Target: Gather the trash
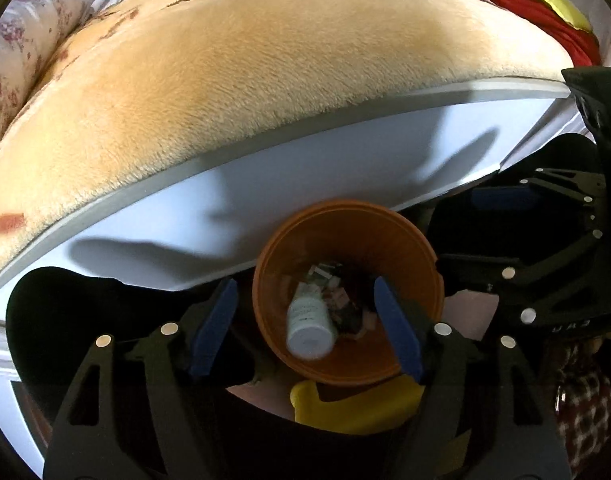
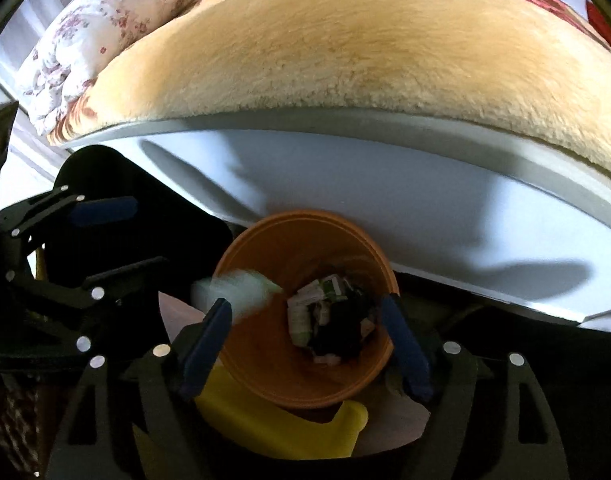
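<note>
Both grippers, left gripper (image 1: pixel 307 326) and right gripper (image 2: pixel 305 344), gape empty over the bin (image 1: pixel 425 256).

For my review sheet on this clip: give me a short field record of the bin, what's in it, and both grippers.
bin: orange bin, on the floor beside the white bed frame
contents: white bottle blurred, inside the bin opening; crumpled paper scraps at the bottom
left gripper: open, above the bin, nothing between its pads
right gripper: open, above the bin, nothing pressed
beside bin: yellow plastic item
bed cover: tan plush blanket
</note>
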`<state>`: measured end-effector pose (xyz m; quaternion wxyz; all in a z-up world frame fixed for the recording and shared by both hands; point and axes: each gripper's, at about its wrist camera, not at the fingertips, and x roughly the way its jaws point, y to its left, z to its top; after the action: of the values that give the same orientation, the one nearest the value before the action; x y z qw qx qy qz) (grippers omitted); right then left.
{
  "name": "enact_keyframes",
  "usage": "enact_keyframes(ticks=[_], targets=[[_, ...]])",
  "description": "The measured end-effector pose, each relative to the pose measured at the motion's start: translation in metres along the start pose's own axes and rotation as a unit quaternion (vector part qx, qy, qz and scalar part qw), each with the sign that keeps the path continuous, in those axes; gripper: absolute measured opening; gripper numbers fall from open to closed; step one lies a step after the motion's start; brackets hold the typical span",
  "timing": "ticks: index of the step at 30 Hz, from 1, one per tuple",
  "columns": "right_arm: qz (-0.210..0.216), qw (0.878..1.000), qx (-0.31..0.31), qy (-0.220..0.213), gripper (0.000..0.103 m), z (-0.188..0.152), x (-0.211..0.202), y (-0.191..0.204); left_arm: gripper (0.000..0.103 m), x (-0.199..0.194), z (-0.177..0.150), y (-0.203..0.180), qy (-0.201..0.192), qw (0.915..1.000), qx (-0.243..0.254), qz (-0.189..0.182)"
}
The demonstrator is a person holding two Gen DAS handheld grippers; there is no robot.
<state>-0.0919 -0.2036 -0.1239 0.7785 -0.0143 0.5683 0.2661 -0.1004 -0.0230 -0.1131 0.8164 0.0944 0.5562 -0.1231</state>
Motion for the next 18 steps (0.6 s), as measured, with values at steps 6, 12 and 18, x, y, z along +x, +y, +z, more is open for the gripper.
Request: enact_keyframes(ticks=[6, 12, 18], targets=[[-0.001, 1.000, 0.002, -0.024, 0.080, 0.002, -0.013, -0.001, 0.076, 0.008, -0.002, -0.007, 0.033, 0.9989, 0.011, 0.033], [-0.015, 0.998, 0.006, -0.066, 0.082, 0.009, -0.041, -0.008, 0.076, -0.008, 0.002, -0.003, -0.005, 0.9995, 0.000, 0.030], [-0.021, 0.993, 0.020, -0.115, 0.084, 0.020, -0.073, -0.021, 0.076, -0.040, 0.022, 0.016, -0.080, 0.9955, -0.019, 0.048]])
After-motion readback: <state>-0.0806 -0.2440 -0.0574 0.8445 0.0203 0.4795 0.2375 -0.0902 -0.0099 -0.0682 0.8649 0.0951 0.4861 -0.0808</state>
